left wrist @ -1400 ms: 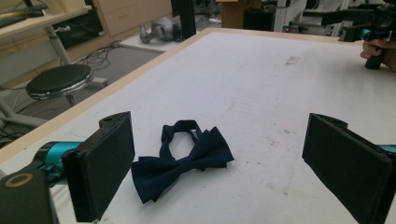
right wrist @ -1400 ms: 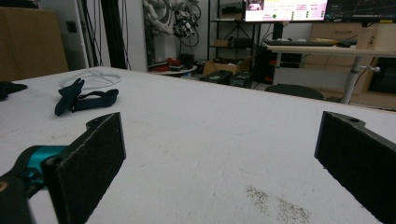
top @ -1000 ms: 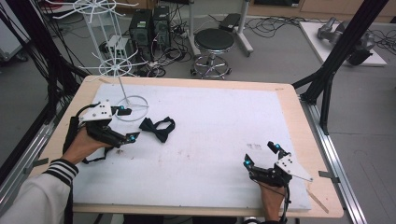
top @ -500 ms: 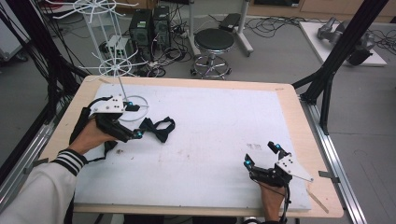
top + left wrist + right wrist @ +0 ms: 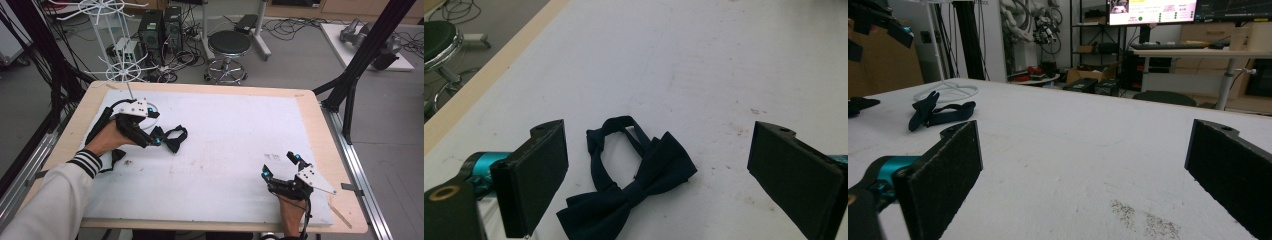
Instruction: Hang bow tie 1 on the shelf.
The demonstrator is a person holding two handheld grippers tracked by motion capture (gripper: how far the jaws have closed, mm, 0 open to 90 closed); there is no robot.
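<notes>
A dark navy bow tie (image 5: 173, 138) (image 5: 636, 182) lies flat on the white table cover, left of centre, its neck strap looped behind it. My left gripper (image 5: 156, 126) (image 5: 659, 150) is open, with one jaw on either side of the bow tie and close above it; I cannot tell if it touches. My right gripper (image 5: 280, 165) (image 5: 1083, 165) stands open near the front right of the table with nothing between its jaws. The bow tie (image 5: 940, 112) also shows far off at the left of the right gripper view.
A white wire rack (image 5: 123, 74) stands at the table's back left, its ring base (image 5: 948, 92) just behind the left gripper. The white cover (image 5: 235, 130) sits on a wooden table (image 5: 315, 120). A stool (image 5: 228, 47) and computer cases stand on the floor beyond.
My left gripper has moved to the right and brought its open jaws around the bow tie. The bow tie and the right gripper have stayed where they were.
</notes>
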